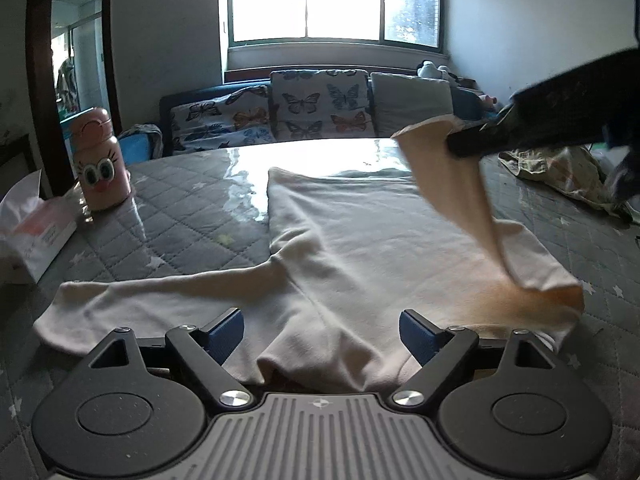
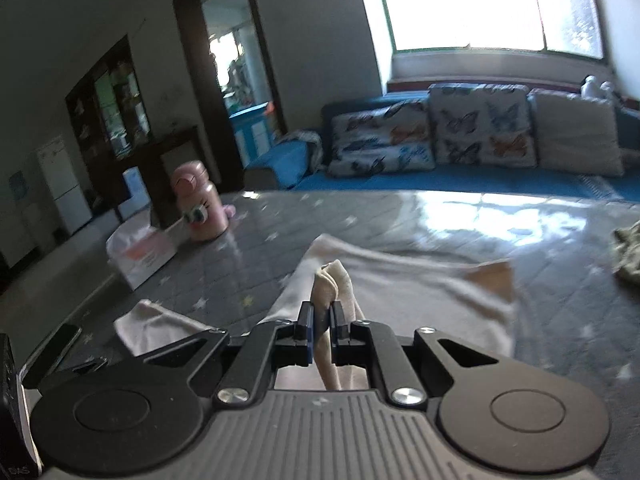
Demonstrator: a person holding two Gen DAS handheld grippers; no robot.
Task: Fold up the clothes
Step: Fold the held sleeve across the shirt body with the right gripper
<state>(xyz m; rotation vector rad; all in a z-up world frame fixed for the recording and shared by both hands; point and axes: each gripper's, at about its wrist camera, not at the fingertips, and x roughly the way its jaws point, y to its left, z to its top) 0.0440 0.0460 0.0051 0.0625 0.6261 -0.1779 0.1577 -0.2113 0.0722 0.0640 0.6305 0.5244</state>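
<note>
A: Start big. What carries everything?

B: A quilted grey worktop [image 1: 192, 216] with small stars, glossy where the window glares at 12 o'clock. On it lies the cream long-sleeved top [image 1: 352, 248], body spread flat through the middle of the left wrist view, one sleeve stretched out toward 9 o'clock.

A: And the other sleeve?

B: Lifted. The right tool [image 2: 322, 320] has its jaws pinched nearly together on a bunch of that cream cloth, which sticks up between the pads. From the left camera it shows at 2 o'clock, with the sleeve hanging from it in a loose band down to the shoulder at 4 o'clock.

A: The left tool [image 1: 322, 334]?

B: Spread wide, gripping nothing. It hovers low over the collar end of the top at 6 o'clock, cloth showing between the blue pads.

A: Anything else about?

B: A crumpled olive garment [image 1: 560, 172] at 3 o'clock, a tissue pack [image 1: 32, 232] at 9, and beside it a pink bottle [image 1: 100, 160] with cartoon eyes at 10 o'clock.

A: What could go wrong?

B: Nothing pins the body, so a pull across by the right tool would likely drag the shoulder and rumple the flat panel. The pinch is on a thick bunch, so the sleeve may land twisted. A wide swing toward 10 o'clock could also tip the bottle.
</note>
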